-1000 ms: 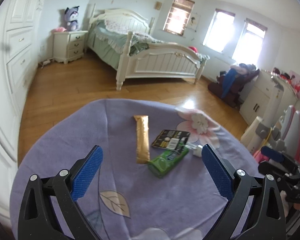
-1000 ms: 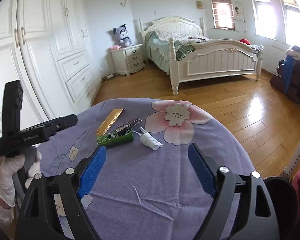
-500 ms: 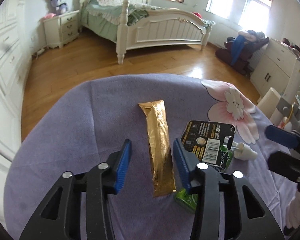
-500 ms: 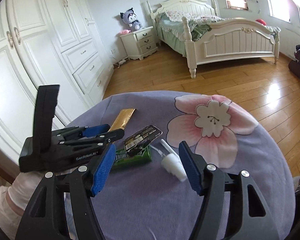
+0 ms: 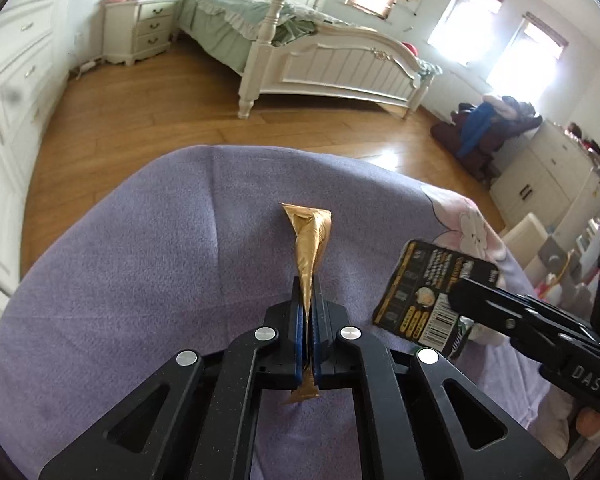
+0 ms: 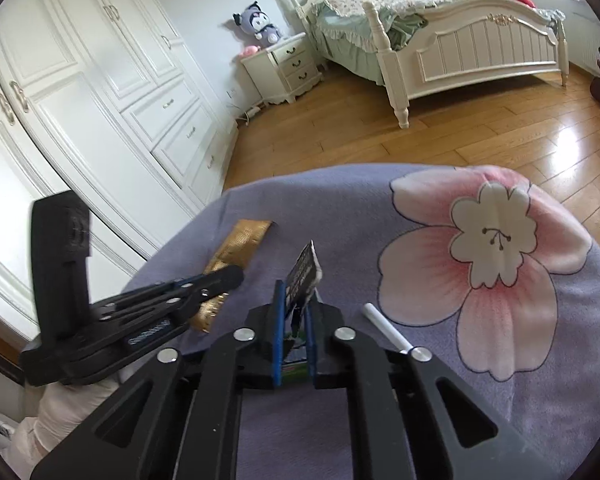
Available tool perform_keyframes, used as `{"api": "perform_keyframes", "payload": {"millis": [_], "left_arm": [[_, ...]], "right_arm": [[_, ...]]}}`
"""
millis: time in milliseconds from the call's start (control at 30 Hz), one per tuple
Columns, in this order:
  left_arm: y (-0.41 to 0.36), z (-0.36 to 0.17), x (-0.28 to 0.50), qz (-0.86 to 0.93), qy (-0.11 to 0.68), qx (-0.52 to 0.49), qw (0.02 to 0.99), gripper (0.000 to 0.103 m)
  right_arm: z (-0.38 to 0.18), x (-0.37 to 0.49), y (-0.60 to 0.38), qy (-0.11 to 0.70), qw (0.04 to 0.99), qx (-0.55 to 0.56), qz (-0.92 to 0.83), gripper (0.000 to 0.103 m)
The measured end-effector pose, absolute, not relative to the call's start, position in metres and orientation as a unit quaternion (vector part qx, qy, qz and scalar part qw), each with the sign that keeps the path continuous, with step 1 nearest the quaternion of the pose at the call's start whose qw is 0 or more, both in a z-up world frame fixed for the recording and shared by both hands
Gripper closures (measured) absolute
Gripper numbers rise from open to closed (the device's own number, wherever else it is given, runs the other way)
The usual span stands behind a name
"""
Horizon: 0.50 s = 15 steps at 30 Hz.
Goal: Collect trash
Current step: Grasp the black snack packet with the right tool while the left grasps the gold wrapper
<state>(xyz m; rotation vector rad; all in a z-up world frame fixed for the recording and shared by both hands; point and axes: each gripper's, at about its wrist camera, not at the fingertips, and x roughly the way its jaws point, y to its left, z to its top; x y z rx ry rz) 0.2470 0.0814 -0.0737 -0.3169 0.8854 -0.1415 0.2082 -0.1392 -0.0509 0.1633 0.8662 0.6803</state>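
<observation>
Bedroom light falls across the round table [image 5: 112,280] in its soft purple floral cloth, and both grippers have just snapped closed at once! A second ago both sets of jaws stood spread above the litter; now the left gripper [image 5: 307,296] pinches the gold wrapper [image 5: 310,240], its crinkly foil squeezed into a narrow twist between the blue pads. The right gripper [image 6: 294,312] has clamped the black packet [image 6: 302,276], stiff printed card tipped up on edge, with the green pack [image 6: 296,370] apparently caught low in the same bite. Two pieces look secured and ready to lift. A small white nozzle-shaped piece [image 6: 386,330] lies on the cloth just beside the right jaws, uncollected.
</observation>
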Motion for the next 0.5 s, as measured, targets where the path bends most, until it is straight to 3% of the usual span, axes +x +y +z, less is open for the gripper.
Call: {"api": "perform_keyframes", "payload": {"millis": [300,500], "left_arm": [[0.069,-0.034,0.201,-0.083,0.359,-0.138,0.919,0.099],[0.018,0.019,0.146,-0.130,0.302,-0.091,0.940,0.099]], "right_arm": [[0.000,0.135,-0.147,0.314,0.894,0.021,0.318,0.101],[0.027,0.093,-0.191,0.247,0.926,0.014,0.283,0.101]]}}
